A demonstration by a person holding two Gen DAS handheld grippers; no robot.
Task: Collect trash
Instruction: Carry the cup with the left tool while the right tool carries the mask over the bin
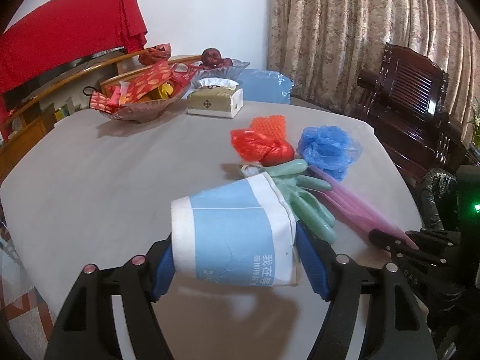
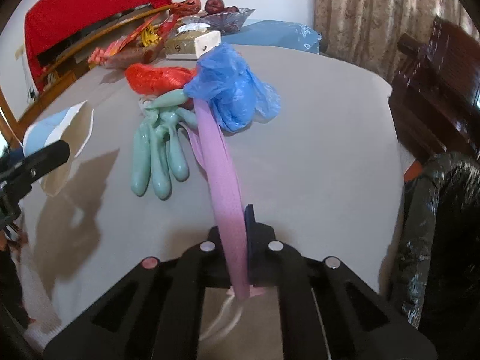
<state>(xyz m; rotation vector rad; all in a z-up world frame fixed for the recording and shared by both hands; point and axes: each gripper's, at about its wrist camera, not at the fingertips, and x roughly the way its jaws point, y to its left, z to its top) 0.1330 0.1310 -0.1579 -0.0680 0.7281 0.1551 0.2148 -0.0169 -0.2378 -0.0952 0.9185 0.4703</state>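
Up close in the left wrist view, the left gripper [image 1: 237, 262] holds a blue and white paper bag [image 1: 237, 234] crosswise between its blue pads, jaws fairly wide and pressing on the bag's two ends, with the bag lifted above the grey table [image 1: 120, 180]. Just beyond the bag's right end lies a pale green rubble glove [image 1: 306, 207], partly hidden by the bag, and a pink strip [image 1: 357, 204] runs from near the glove toward the near right, where the black tip of the right gripper [image 1: 387, 241] meets it. Farther off sit a red plastic bag [image 1: 261, 147], an orange foam net [image 1: 270, 124] behind it, and a crumpled blue plastic bag [image 1: 327, 147] to the right, all close together. At the far side stand a glass bowl of red packets [image 1: 141, 96], a tissue box [image 1: 216, 100] and a fruit dish [image 1: 219, 66]. Over in the right wrist view, the right gripper [image 2: 240, 270] is clamped tight on the pink strip [image 2: 222, 174], which rises from the jaws toward the blue plastic bag [image 2: 237, 90]. The glove [image 2: 159, 156] lies flat to the left of the strip, fingers pointing near, and the red plastic bag [image 2: 156, 78] lies beyond it. At the left edge the paper bag [image 2: 48, 132] shows beside the left gripper's black finger [image 2: 39, 159]. A black bin bag [image 2: 444, 234] fills the right edge.
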